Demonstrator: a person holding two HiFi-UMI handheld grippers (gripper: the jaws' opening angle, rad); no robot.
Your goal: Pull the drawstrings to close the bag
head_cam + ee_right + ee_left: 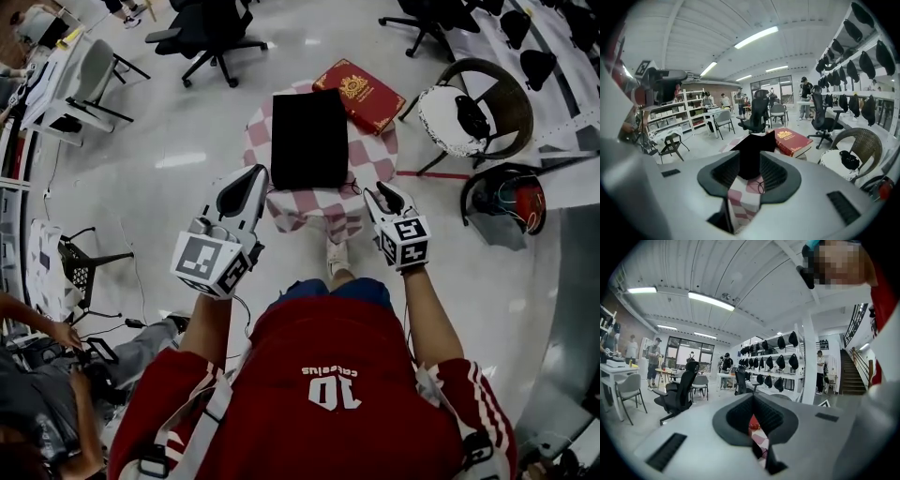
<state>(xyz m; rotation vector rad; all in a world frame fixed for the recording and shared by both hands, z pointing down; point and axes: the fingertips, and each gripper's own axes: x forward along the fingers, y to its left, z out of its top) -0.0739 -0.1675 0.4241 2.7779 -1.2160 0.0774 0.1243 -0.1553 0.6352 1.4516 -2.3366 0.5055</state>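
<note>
I count two claws, one worktop, one bag, one book and one cord loop that I can make out.

My left claw [257, 174] hangs at the worktop's near left edge. Its jaws are pressed together with nothing between them. Only a thin sliver of red and checked cloth shows past them in the left gripper view.

The worktop [370, 161] is a single small round one, draped in a pink and white checked cloth that hangs down over its near side.

The bag [309, 139] lies flat in the middle of the worktop. It is a plain black rectangle with no print that I can see, and its long side runs away from me. Its far end reaches the worktop's far edge, and a band of checked cloth stays bare at the near end. I cannot tell from here whether its mouth is drawn in.

In the right gripper view a thin dark cord loop [761, 186] lies on the cloth at the bag's near right corner. I see one loop and cannot tell whether there is a second.

The book [359, 96] is red with a gold emblem. It sits at the worktop's far right, turned at an angle, just beside the bag's far corner.

My right claw [382, 193] hangs at the worktop's near right edge, tipped downward. Its jaws stand apart and grip nothing; the bag and cloth show between them, farther off.

A wicker chair [506, 94] stands right of the worktop.
</note>
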